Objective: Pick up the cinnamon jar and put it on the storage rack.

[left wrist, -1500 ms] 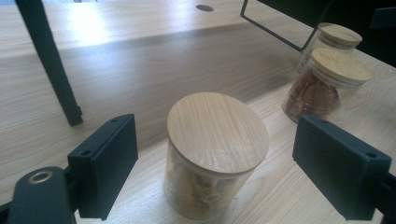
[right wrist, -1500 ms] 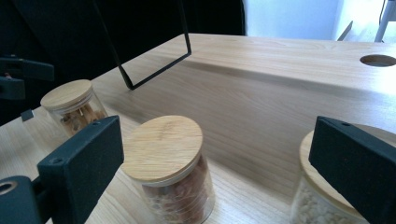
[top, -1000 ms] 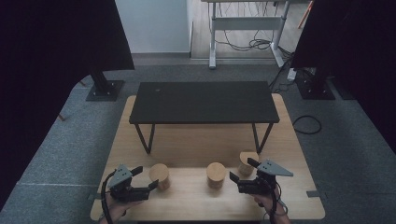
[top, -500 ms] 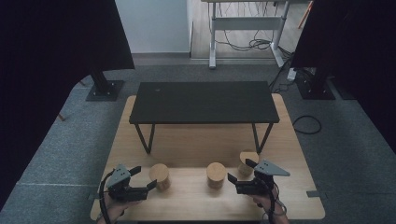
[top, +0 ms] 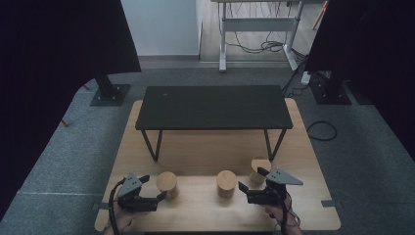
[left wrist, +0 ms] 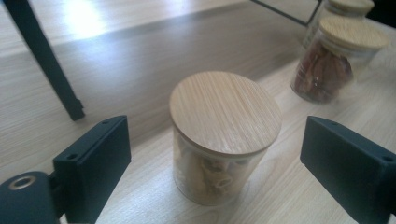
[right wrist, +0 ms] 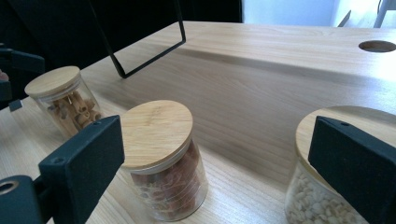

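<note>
While jaws just opened wide, left claw (left wrist: 215,158) straddling pasta jar (left wrist: 224,135) on worktop (top: 205,156), untouched; right claw (top: 249,178) gaping between middle jar (top: 226,183) and right jar (top: 259,169), gripping nothing.

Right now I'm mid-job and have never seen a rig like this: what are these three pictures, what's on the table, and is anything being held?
No robot here: a person holds a hand-held gripper in each hand. The high view looks down on the wooden table from above; the left hand-held gripper is at bottom left, the right hand-held gripper at bottom right. The other two views come from cameras riding on each gripper, looking along its black jaws.

On the table stand a small black bench and three glass jars with wooden lids: the left jar holds pale pasta, the middle jar reddish pasta, the right jar small pale grains.

Nothing is held. The left jaws have just been opening and stand apart either side of the left jar, not touching. The right jaws are open too.
</note>
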`<control>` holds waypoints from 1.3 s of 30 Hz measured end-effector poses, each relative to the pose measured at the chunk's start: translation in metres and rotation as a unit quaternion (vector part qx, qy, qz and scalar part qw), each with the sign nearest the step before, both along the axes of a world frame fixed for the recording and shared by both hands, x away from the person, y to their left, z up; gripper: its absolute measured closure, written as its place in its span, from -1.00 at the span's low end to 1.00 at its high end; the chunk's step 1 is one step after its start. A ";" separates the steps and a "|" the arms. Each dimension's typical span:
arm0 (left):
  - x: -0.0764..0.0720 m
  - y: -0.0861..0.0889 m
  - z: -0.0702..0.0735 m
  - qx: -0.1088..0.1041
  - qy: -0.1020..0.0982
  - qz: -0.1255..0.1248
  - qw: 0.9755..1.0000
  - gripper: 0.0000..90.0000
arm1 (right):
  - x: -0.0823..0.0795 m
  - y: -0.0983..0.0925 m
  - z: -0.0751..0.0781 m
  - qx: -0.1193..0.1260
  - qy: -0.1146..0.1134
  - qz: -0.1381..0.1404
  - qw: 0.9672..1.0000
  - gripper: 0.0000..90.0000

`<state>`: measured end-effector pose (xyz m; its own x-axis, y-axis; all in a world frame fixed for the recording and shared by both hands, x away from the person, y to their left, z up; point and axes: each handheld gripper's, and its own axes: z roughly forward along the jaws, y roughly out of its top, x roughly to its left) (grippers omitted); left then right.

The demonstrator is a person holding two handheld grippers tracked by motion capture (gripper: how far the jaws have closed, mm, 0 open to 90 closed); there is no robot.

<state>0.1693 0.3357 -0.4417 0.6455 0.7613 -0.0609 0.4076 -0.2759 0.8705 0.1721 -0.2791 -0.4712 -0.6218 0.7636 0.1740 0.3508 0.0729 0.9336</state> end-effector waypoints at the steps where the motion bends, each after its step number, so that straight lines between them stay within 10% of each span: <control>1: 0.001 0.000 -0.001 -0.001 0.002 -0.001 1.000 -0.82 | 0.000 0.001 0.000 -0.001 0.002 0.001 1.000 -0.93; 39: 0.024 -0.024 -0.025 0.023 0.026 -0.001 0.999 -0.80 | 0.001 0.007 0.001 -0.020 0.010 0.015 1.000 -0.93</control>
<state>0.1935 0.3114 -0.4668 0.6442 0.7626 -0.0593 0.4508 -0.3159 0.8349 0.1729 -0.2716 -0.4700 -0.6418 0.7506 0.1571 0.3665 0.1203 0.9226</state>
